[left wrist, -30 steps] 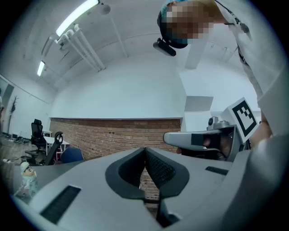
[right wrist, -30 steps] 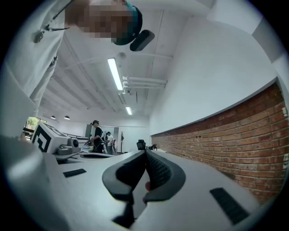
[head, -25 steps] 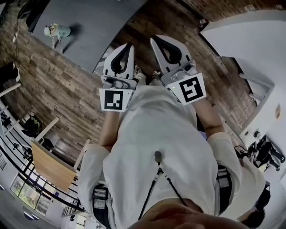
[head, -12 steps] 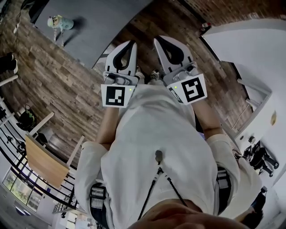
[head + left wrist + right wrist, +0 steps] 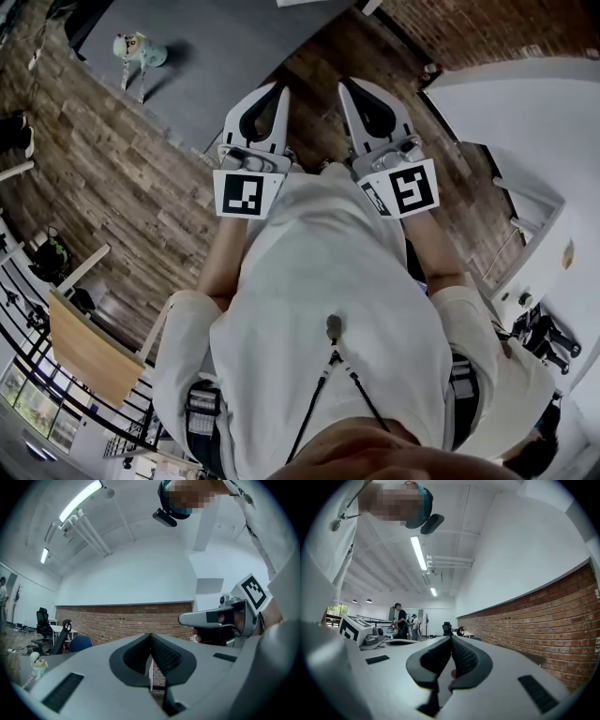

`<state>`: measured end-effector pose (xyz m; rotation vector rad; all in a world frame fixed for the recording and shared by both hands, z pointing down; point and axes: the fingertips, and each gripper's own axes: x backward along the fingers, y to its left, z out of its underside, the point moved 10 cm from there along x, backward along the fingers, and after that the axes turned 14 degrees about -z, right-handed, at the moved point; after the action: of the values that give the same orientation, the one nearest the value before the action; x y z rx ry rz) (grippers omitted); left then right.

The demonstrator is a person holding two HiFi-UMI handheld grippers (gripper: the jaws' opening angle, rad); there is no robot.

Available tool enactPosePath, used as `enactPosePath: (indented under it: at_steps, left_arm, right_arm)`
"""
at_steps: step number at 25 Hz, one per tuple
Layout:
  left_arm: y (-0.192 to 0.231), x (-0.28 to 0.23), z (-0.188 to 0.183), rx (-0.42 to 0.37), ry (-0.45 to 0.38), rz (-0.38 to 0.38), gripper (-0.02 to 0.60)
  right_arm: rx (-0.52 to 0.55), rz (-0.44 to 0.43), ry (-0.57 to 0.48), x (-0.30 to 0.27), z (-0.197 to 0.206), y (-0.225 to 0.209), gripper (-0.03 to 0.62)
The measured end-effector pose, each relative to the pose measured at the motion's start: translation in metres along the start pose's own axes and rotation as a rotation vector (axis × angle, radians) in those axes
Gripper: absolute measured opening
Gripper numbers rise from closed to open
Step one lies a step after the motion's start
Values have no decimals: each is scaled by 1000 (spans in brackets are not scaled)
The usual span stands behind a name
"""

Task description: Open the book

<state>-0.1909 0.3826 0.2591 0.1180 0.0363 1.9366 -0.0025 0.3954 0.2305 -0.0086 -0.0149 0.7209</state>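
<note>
No view shows the book, so its place, size and cover cannot be told. It is neither between the jaws nor on the floor ahead. As a judgement only, a book should be light enough for one hand-held gripper. Its pages are thin and easily creased, and a glossy cover may slip. The likely place to take hold is the free edge of the cover, opposite the spine, with the other gripper steadying the spine side.

The left hand-held gripper (image 5: pixel 277 90) is closed on nothing, its pads meeting at the tips. The right hand-held gripper (image 5: pixel 344 84) is likewise closed and empty. Both are held level in front of the person's white shirt (image 5: pixel 328 281), side by side, pointing towards 12 o'clock in the head view.

Beyond them lie a wooden floor (image 5: pixel 122 187) and a grey mat (image 5: pixel 206 56). A small toy figure (image 5: pixel 139 49) stands at 11 o'clock, and a white surface (image 5: pixel 525 112), perhaps a bench, lies at 2 o'clock.
</note>
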Motion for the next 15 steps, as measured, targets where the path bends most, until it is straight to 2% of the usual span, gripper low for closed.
enactPosePath:
  at_steps: [7, 15]
  left_arm:
    - [23, -10, -3, -6, -11, 6, 22]
    - [37, -37, 4, -4, 6, -11, 21]
  right_arm:
    - [-38, 45, -9, -25, 3, -2, 37]
    - [-30, 39, 15, -48, 8, -20, 37]
